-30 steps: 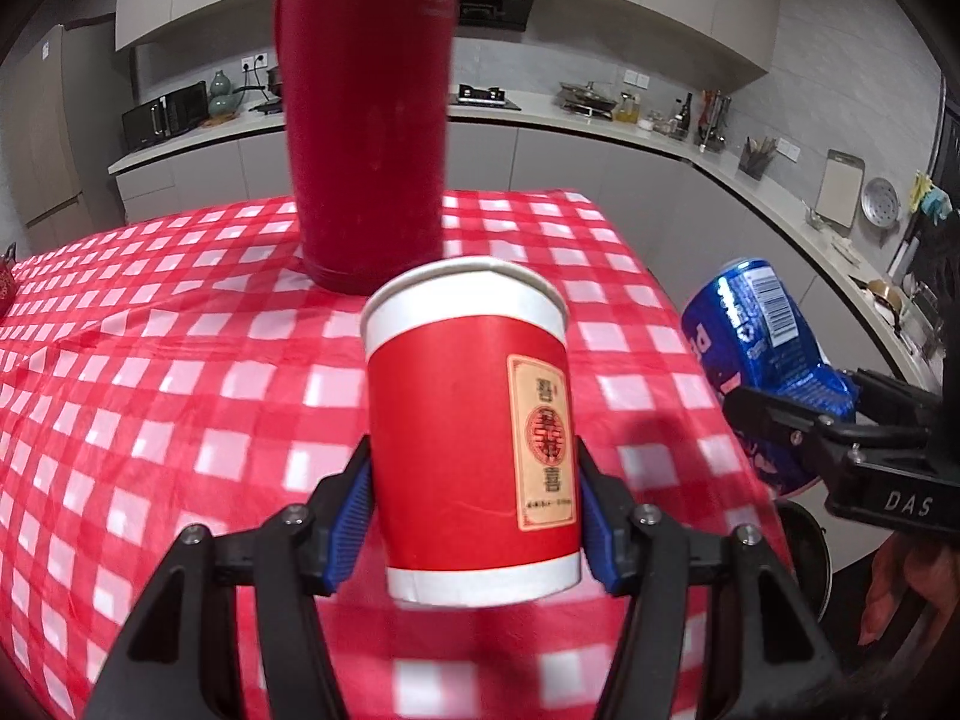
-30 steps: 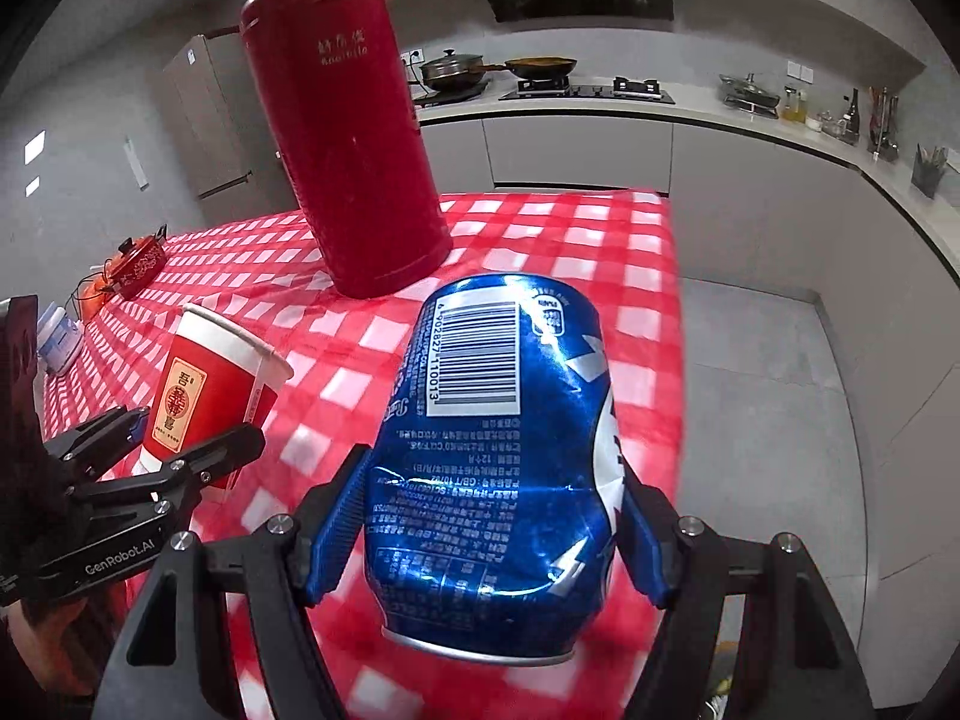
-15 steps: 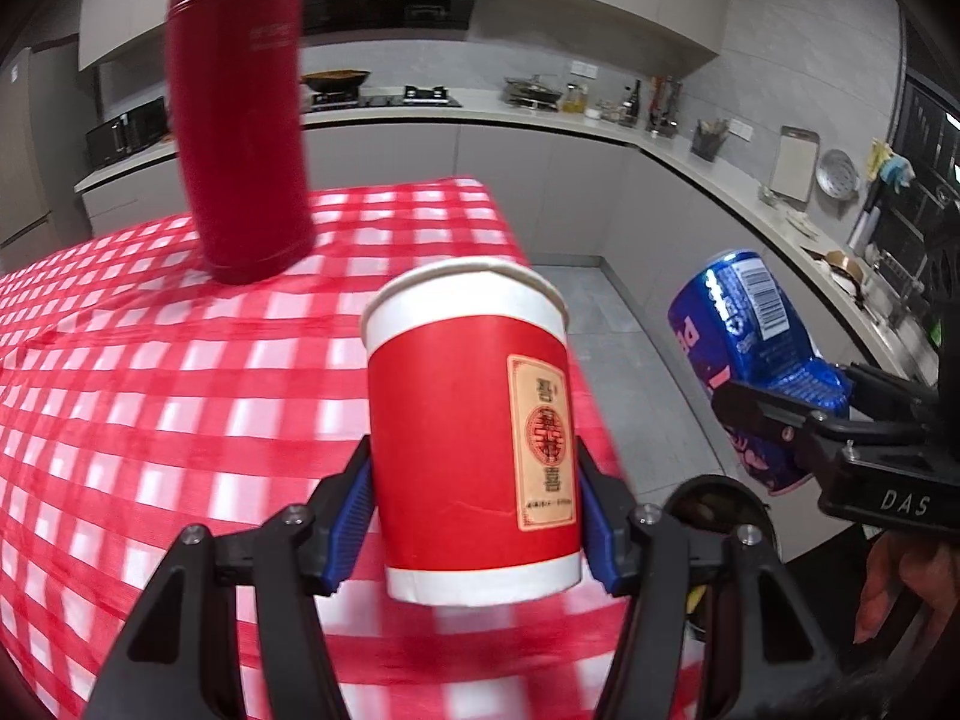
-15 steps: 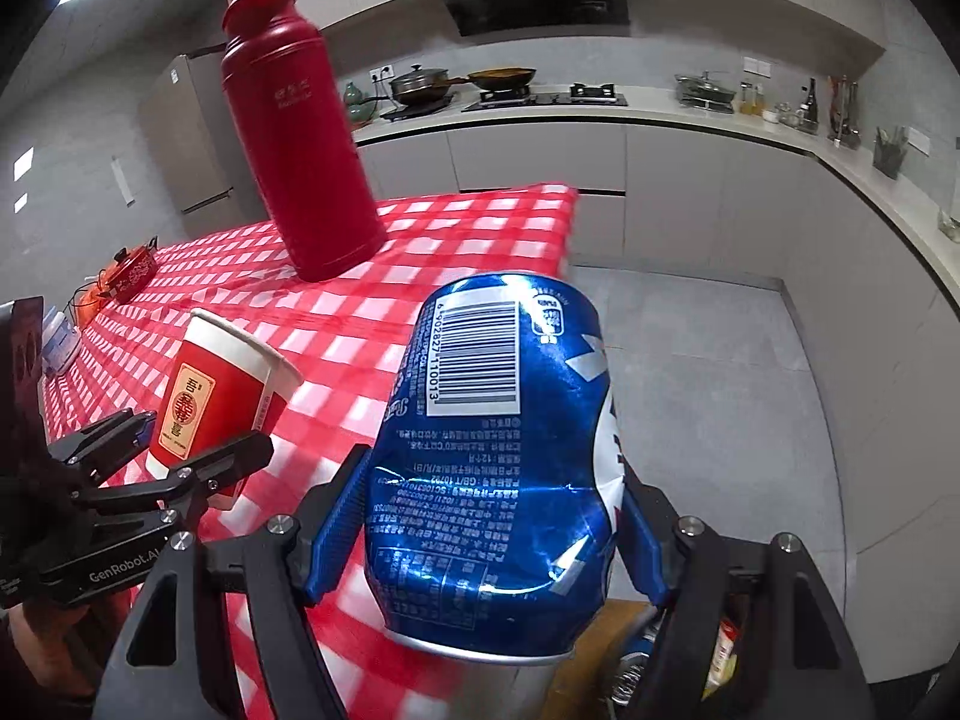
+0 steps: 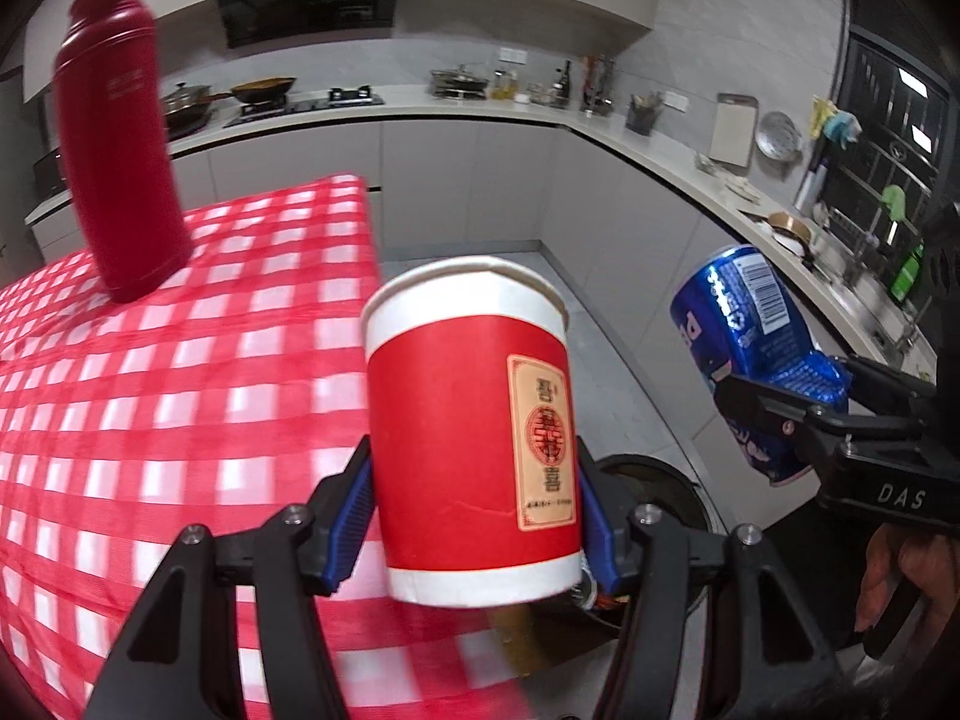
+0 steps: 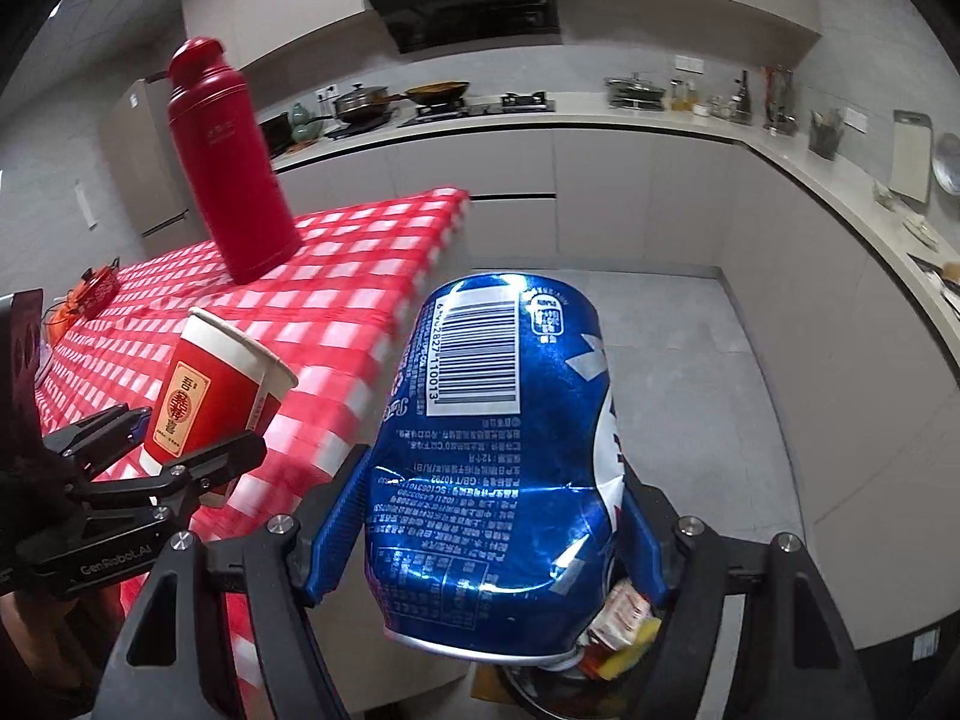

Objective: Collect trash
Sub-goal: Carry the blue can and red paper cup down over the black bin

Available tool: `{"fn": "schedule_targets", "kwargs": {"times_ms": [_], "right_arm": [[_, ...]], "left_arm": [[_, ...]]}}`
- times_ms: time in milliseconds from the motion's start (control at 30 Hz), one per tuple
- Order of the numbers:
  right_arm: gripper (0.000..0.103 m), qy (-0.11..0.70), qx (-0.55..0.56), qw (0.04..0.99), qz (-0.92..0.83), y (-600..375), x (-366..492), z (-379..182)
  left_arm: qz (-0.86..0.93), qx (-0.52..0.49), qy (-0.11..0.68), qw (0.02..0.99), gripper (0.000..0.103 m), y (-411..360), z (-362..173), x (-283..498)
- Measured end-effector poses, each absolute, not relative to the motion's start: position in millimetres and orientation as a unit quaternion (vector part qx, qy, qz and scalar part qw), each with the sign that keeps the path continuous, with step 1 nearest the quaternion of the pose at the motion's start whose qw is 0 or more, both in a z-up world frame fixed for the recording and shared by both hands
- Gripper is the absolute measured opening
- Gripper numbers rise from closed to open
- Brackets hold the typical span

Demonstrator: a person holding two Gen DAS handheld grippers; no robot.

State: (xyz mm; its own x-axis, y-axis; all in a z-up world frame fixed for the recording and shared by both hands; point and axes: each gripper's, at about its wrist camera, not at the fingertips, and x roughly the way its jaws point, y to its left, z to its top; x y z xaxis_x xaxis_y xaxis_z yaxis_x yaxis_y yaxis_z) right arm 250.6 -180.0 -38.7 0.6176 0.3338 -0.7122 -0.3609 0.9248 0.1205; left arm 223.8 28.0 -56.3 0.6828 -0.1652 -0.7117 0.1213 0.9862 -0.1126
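Paper cup (image 5: 474,426) clamped in left tool (image 5: 474,516), dented can (image 6: 492,462) in right tool (image 6: 492,546)

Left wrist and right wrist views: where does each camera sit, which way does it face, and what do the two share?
Left wrist view: on the left claw, facing forward past the red-checked table toward the kitchen counter; its fingers grip a red paper cup; a hand shows at right.
Right wrist view: on the right claw, facing the floor and cabinets; its fingers grip a dented blue drink can above a trash bin.
Shared: both held items, each other's claw, the tall red thermos, the table.
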Motion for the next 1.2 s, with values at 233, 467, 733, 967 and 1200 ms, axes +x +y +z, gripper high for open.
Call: {"fn": "schedule_targets", "kwargs": {"times_ms": [233,467,733,967,1200], "right_arm": [[0.075,0.4,-0.013,0.9,0.172,-236.8,242.3,-50.2],[0.075,0.415,-0.018,0.895,0.162,-282.8,235.0,-74.5],[0.075,0.442,-0.028,0.88,0.17,-319.7,231.8,-112.5],[0.075,0.462,-0.047,0.866,0.185,-337.5,235.9,-145.0],[0.075,0.471,-0.052,0.859,0.193,-353.4,244.9,-167.8]], "left_arm": [[-0.099,-0.021,0.401,0.911,0.061,-15.9,-67.9,223.2],[-0.107,-0.021,0.416,0.903,0.061,-53.0,-90.0,218.5],[-0.107,-0.031,0.439,0.892,0.061,-91.9,-121.2,214.3],[-0.094,-0.041,0.459,0.882,0.061,-114.7,-153.1,215.7],[-0.082,-0.051,0.457,0.884,0.061,-124.4,-170.6,216.1]]}}
